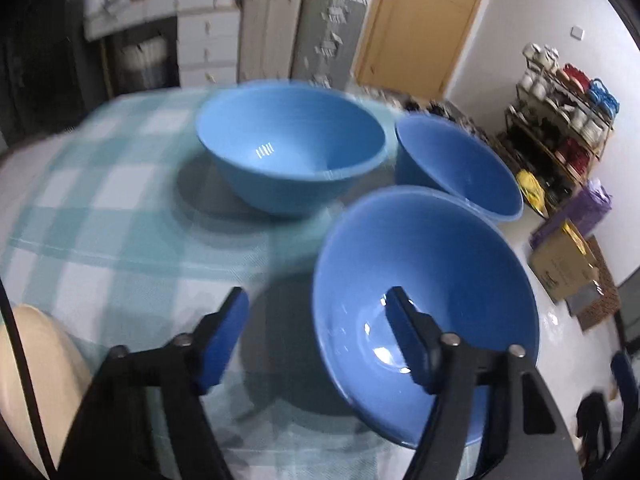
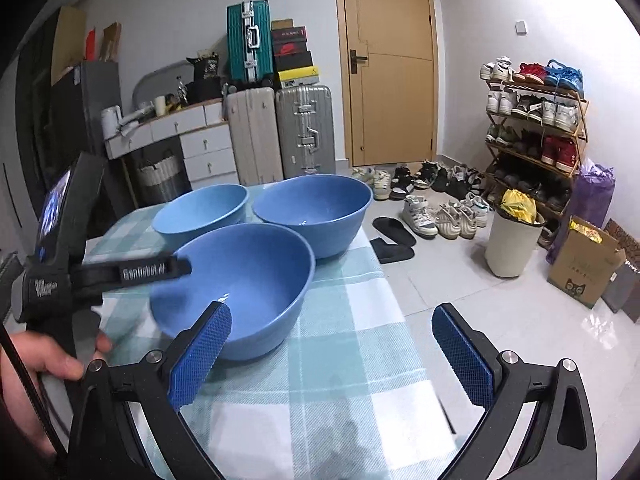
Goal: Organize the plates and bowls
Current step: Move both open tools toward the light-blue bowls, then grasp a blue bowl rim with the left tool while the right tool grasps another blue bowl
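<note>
Three blue bowls stand on a table with a teal checked cloth [image 1: 100,208]. In the left wrist view the near bowl [image 1: 440,264] is at the right, a second bowl [image 1: 288,140] is behind it and a third [image 1: 460,160] is at the far right. My left gripper [image 1: 316,336] is open, its right finger inside the near bowl and its left finger outside the rim. In the right wrist view the near bowl [image 2: 256,276] has the left gripper's finger over its left rim. My right gripper [image 2: 332,356] is open and empty above the cloth [image 2: 340,360].
A cream plate edge [image 1: 40,360] lies at the table's left. The table's right edge drops to a tiled floor with shoes [image 2: 440,208], a white bin [image 2: 512,240], a shoe rack [image 2: 536,120] and boxes. Suitcases [image 2: 304,132] and drawers stand behind the table.
</note>
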Demonstrator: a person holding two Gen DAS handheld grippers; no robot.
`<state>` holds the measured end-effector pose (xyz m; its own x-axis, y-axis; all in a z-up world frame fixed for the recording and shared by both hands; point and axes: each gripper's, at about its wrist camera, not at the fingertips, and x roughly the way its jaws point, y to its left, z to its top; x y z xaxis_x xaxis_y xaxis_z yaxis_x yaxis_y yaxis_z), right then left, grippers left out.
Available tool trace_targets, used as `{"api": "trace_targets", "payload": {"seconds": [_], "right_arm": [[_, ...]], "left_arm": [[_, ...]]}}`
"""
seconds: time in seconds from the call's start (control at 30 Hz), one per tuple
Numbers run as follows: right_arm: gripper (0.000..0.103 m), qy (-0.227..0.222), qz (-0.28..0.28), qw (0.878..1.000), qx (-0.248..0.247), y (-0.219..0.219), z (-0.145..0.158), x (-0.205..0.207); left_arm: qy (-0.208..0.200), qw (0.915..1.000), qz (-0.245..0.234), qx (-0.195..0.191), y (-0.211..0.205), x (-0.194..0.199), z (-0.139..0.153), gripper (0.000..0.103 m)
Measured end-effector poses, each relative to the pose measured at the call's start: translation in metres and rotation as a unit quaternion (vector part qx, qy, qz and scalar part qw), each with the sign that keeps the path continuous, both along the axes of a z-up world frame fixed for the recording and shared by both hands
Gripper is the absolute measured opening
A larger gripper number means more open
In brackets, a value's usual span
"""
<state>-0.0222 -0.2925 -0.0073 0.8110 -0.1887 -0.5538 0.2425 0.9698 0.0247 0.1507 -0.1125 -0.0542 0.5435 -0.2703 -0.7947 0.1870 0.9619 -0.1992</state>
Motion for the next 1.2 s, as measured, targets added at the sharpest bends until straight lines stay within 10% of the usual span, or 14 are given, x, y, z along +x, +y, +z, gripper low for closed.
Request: {"api": "trace_targets", "payload": {"seconds": [0.3, 0.67, 1.2], "right_arm": [[0.102, 0.070, -0.002, 0.997, -0.021, -0.015, 0.016, 0.068], [0.101, 0.181, 0.033, 0.983, 0.011, -0.021, 0.002, 0.139], [0.011, 0.266, 0.061, 0.953, 0.129, -0.041, -0.041, 0.167]], "left_arm": [[0.056, 0.9982, 0.005, -0.020, 0.001, 0.010, -0.015, 0.017], [0.067, 0.9977, -0.004, -0.004, -0.006, 0.009, -0.016, 0.004], [0.077, 0.9967, -0.007, -0.023, 0.002, 0.009, -0.017, 0.004]]}}
